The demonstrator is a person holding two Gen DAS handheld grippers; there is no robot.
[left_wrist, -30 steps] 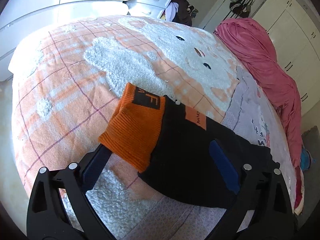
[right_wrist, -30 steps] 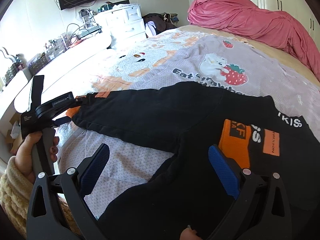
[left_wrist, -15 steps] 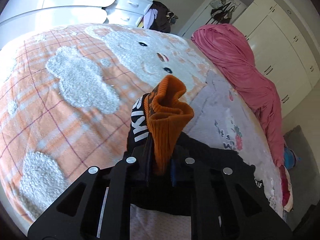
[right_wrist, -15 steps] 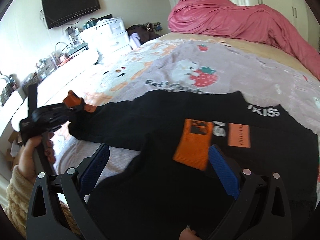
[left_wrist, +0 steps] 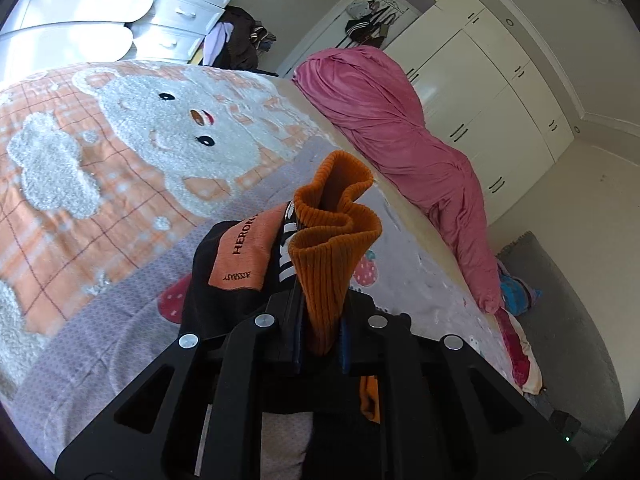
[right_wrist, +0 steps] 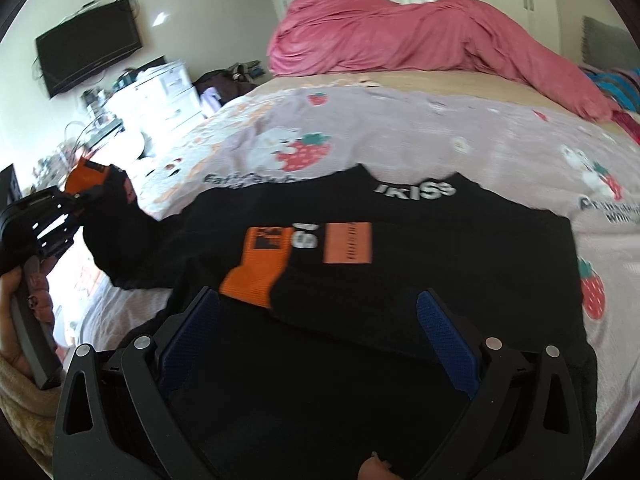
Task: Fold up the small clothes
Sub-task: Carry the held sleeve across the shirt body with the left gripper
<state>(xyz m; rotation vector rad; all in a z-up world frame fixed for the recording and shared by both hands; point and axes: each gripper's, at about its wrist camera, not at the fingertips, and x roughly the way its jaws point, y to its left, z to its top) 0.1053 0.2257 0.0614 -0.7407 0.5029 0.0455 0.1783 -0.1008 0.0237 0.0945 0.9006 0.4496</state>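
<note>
A small black sweater (right_wrist: 420, 272) with orange cuffs and orange patches lies spread on the bed. My left gripper (left_wrist: 320, 344) is shut on the orange cuff (left_wrist: 332, 236) of one sleeve, which bunches up between its blue pads and hangs lifted off the bed. In the right wrist view that left gripper (right_wrist: 80, 196) shows at far left, in a person's hand, pulling the sleeve up. My right gripper (right_wrist: 316, 328) stands open low over the sweater's body, nothing between its fingers. The other orange cuff (right_wrist: 256, 268) lies folded across the sweater's front.
A lilac strawberry-print blanket (right_wrist: 400, 136) and an orange bear blanket (left_wrist: 100, 160) cover the bed. A pink duvet (right_wrist: 420, 36) is heaped along the far side. White drawers (right_wrist: 160, 92), a wall TV (right_wrist: 88, 44) and wardrobes (left_wrist: 480, 92) ring the room.
My left gripper shut on the orange sleeve cuff and lifted it off the bed toward the sweater's middle. My right gripper slid sideways over the sweater and stayed open.
</note>
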